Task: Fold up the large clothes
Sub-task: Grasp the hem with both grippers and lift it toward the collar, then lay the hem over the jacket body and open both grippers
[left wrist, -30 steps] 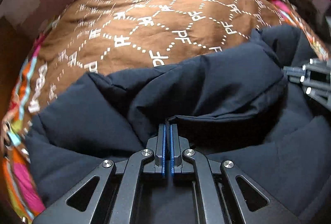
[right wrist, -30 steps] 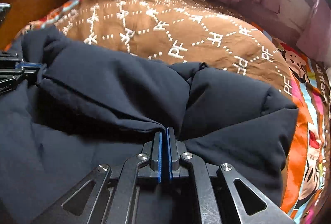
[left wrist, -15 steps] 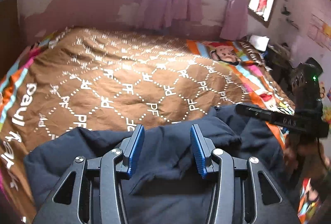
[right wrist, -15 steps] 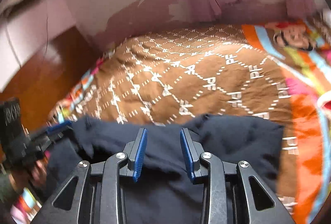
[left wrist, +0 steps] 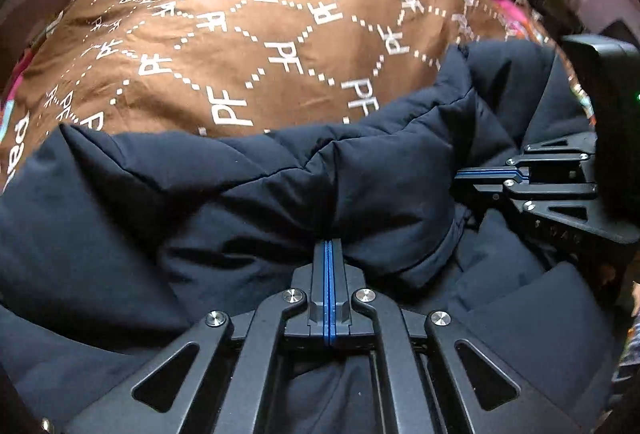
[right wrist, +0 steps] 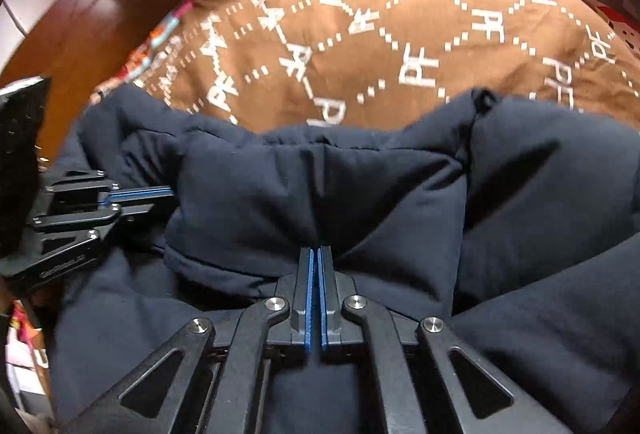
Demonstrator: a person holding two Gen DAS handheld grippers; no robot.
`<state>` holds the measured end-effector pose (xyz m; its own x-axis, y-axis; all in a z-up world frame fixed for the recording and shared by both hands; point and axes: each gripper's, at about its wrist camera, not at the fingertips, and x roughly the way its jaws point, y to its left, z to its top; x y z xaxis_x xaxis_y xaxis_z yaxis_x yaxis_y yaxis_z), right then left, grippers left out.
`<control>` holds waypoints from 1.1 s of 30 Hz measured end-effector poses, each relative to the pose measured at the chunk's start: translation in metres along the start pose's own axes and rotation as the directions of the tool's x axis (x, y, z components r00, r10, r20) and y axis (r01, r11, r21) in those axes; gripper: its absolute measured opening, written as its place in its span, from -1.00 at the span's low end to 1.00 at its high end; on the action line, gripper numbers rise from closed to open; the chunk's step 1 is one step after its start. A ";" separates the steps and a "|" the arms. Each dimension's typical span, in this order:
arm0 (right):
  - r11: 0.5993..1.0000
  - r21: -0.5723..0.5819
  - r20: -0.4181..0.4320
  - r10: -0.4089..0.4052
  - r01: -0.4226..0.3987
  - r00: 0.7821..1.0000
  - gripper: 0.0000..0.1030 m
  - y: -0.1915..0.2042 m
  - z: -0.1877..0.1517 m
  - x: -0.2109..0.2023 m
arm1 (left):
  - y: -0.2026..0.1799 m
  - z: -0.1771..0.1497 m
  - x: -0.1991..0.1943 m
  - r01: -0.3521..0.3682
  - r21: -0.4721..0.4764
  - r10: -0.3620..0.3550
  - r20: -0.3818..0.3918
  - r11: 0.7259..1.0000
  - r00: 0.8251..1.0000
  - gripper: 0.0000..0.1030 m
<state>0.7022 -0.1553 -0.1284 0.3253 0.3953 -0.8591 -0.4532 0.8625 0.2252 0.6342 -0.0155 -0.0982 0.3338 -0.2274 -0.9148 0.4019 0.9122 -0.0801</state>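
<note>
Dark jacket point(left wrist: 280, 193) is lying bunched at the near edge of the brown bedspread point(left wrist: 260, 45), bare bedspread stretching beyond it. Left gripper point(left wrist: 329, 246) and right gripper point(right wrist: 315, 252) are each pinching a jacket fold, fingers pressed together. Only the right view is showing the wooden cabinet point(right wrist: 80, 25) left of the bedspread

Bare brown bedspread point(left wrist: 256, 45) lies passable beyond the puffy navy jacket point(left wrist: 240, 193), which bulks against both claws.

Right gripper point(right wrist: 315, 254) pinches navy puffer jacket point(right wrist: 400, 201) on brown bedspread point(right wrist: 400, 33).
</note>
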 end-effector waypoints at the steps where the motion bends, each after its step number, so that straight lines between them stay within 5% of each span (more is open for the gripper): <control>1: 0.999 -0.026 -0.008 -0.043 0.042 0.999 -1.00 0.005 -0.003 0.007 | -0.002 0.000 0.005 -0.021 0.007 0.021 -0.004 1.000 1.000 -0.98; 5: 0.990 -0.068 0.012 -0.119 0.120 0.993 -1.00 0.016 -0.001 0.013 | -0.006 -0.006 -0.010 -0.046 0.023 0.043 0.087 0.999 0.995 -0.99; 10: 0.999 0.025 0.162 -0.042 0.039 0.986 -0.92 0.004 -0.012 -0.028 | 0.007 -0.014 -0.044 -0.018 -0.136 0.045 0.200 0.991 0.979 -0.88; 14: 0.995 0.088 0.269 -0.062 0.039 0.961 -0.32 0.003 -0.023 -0.067 | 0.007 -0.024 -0.075 -0.020 -0.251 0.093 0.282 0.968 0.955 -0.12; 18: 0.994 0.087 0.351 -0.092 0.065 0.932 -0.17 0.015 -0.041 -0.104 | -0.011 -0.035 -0.112 -0.044 -0.312 0.159 0.353 0.949 0.922 0.07; 20: 0.991 0.100 0.377 -0.125 0.094 0.918 0.40 0.023 -0.044 -0.116 | -0.018 -0.046 -0.128 -0.076 -0.329 0.203 0.373 0.941 0.905 0.35; 23: 0.987 0.127 0.418 -0.144 0.099 0.897 0.58 0.031 -0.055 -0.137 | -0.029 -0.065 -0.154 -0.078 -0.350 0.230 0.417 0.934 0.879 0.69; 26: 0.984 0.146 0.446 -0.154 0.097 0.882 0.81 0.040 -0.067 -0.153 | -0.039 -0.080 -0.179 -0.087 -0.369 0.259 0.447 0.926 0.856 0.86; 33: 0.984 0.141 0.521 -0.170 0.112 0.837 1.00 0.068 -0.103 -0.201 | -0.063 -0.104 -0.233 -0.059 -0.372 0.258 0.514 0.927 0.818 0.96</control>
<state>0.5206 -0.2085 0.0128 0.7812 0.3488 -0.5178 -0.2923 0.9372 0.1905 0.4430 0.0155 0.0785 0.8149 -0.1260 -0.5657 0.0359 0.9852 -0.1677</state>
